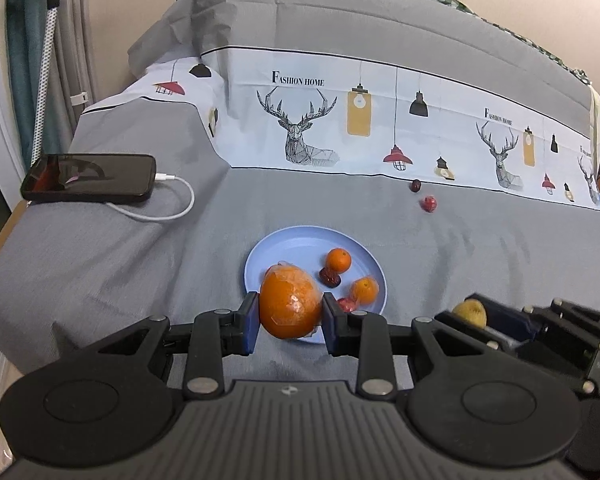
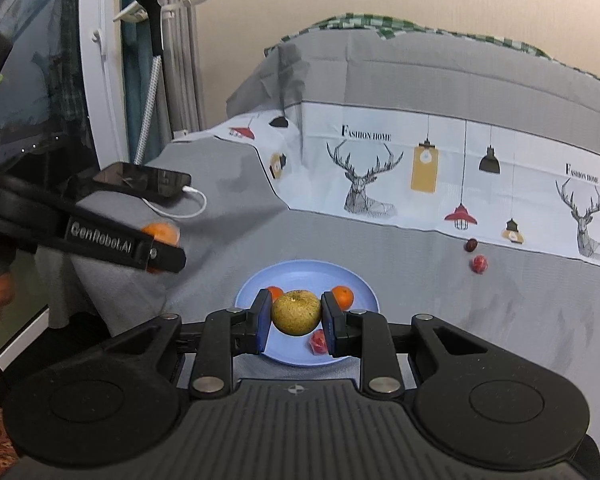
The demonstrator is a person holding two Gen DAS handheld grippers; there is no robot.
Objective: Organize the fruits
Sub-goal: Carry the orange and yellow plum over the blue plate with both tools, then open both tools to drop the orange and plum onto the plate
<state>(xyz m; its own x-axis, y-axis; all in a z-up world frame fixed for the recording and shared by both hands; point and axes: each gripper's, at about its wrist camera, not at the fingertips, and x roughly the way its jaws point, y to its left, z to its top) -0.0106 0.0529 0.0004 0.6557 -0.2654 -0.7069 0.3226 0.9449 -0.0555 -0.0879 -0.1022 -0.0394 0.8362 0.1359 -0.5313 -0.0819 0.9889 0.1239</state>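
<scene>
Left wrist view shows the left gripper (image 1: 290, 322) squeezing a big orange (image 1: 290, 306) wrapped in clear plastic, held over the near edge of a blue plate (image 1: 300, 242). On the plate sit two small oranges (image 1: 338, 260), a dark red date (image 1: 330, 278) and a red fruit. Right wrist view shows the right gripper (image 2: 296, 320) clamped on a yellow-green pear (image 2: 296, 312) above the same plate. Two small red fruits (image 1: 428, 203) lie on the gray cloth (image 1: 100, 272), well apart from the plate. A black phone (image 1: 88, 178) is plugged into a white cable.

Plate (image 1: 260, 256) center w/ fruits; phone (image 1: 88, 178) far left.
</scene>
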